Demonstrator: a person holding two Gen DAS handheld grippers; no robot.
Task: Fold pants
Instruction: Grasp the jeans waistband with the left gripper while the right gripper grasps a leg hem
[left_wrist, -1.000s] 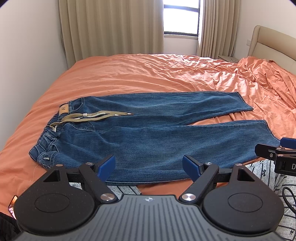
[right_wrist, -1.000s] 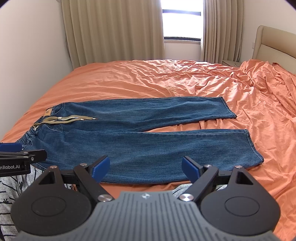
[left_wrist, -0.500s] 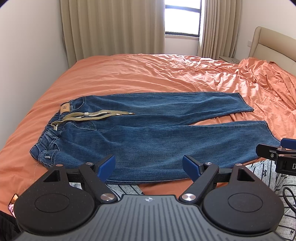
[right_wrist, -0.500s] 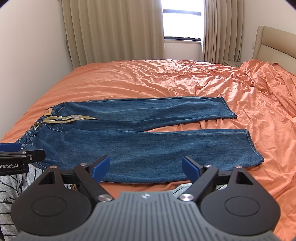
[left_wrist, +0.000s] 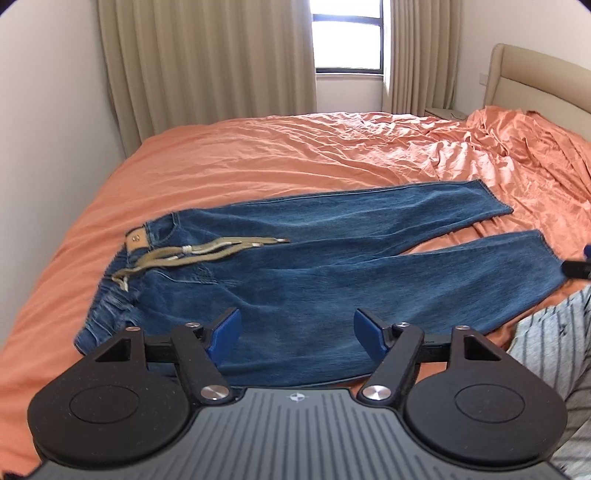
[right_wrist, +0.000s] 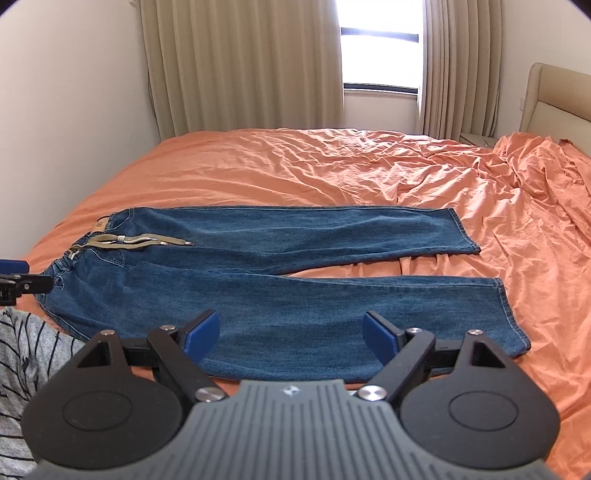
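Note:
Blue jeans (left_wrist: 332, 273) (right_wrist: 280, 291) lie spread flat on the orange bed, waistband to the left, both legs running right. A tan drawstring (left_wrist: 207, 251) (right_wrist: 140, 242) trails across the waist. My left gripper (left_wrist: 297, 334) hovers above the near leg close to the waist; its jaws are closing, with nothing pressed between the blue pads. Over the near leg's middle my right gripper (right_wrist: 290, 334) stands open and holds nothing. Each gripper's tip peeks into the other's view at the frame edge.
The orange sheet (right_wrist: 332, 173) is wrinkled, bunched up at the right (left_wrist: 535, 147). A beige headboard (right_wrist: 557, 99) stands at far right, curtains (left_wrist: 207, 62) and a window behind the bed, a white wall on the left. A striped grey garment (right_wrist: 26, 350) shows near the person.
Both grippers have moved in over the jeans' near leg, which now looks larger and closer. The left gripper's jaws have narrowed somewhat.

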